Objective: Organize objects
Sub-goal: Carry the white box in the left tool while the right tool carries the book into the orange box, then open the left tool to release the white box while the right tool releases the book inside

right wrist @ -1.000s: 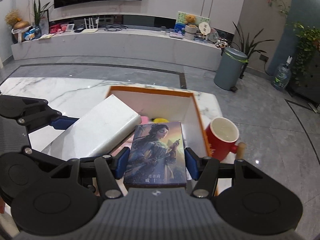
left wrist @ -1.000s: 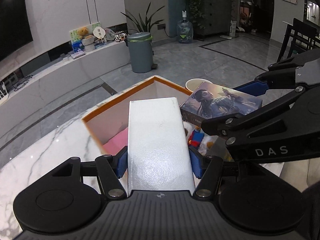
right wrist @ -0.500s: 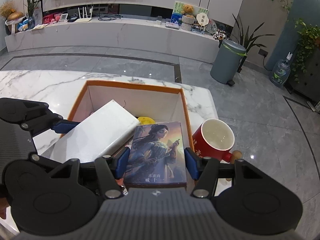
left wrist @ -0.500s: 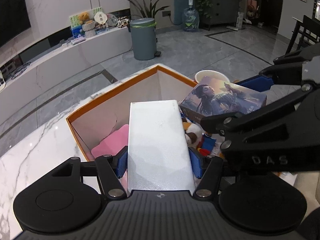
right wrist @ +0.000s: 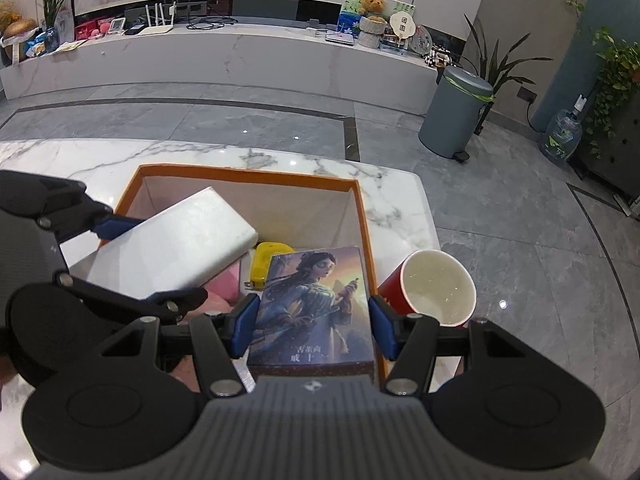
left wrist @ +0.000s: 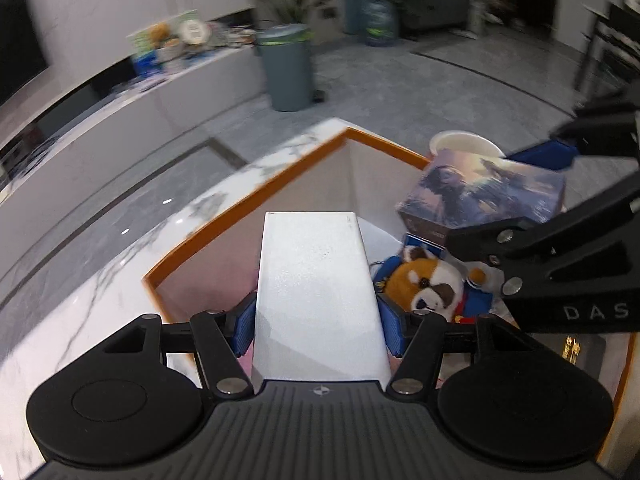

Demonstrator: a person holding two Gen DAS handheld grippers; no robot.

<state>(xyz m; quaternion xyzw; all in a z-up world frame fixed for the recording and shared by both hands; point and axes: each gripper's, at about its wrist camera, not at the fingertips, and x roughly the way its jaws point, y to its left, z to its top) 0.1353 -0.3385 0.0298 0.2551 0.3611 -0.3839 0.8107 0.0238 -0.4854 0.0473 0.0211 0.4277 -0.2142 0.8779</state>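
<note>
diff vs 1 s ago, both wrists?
Both grippers advanced over the orange-rimmed box and dipped toward it; the plush toy inside is now in view. Unchanged: left gripper grips the white box, right gripper the illustrated box; red mug beside the box.

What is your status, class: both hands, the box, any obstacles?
Left gripper shut on white box. Right gripper shut on illustrated box. Both over orange bin; plush toy inside.

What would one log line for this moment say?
left gripper: holds white box | right gripper: holds illustrated box | both over orange-rimmed bin
</note>
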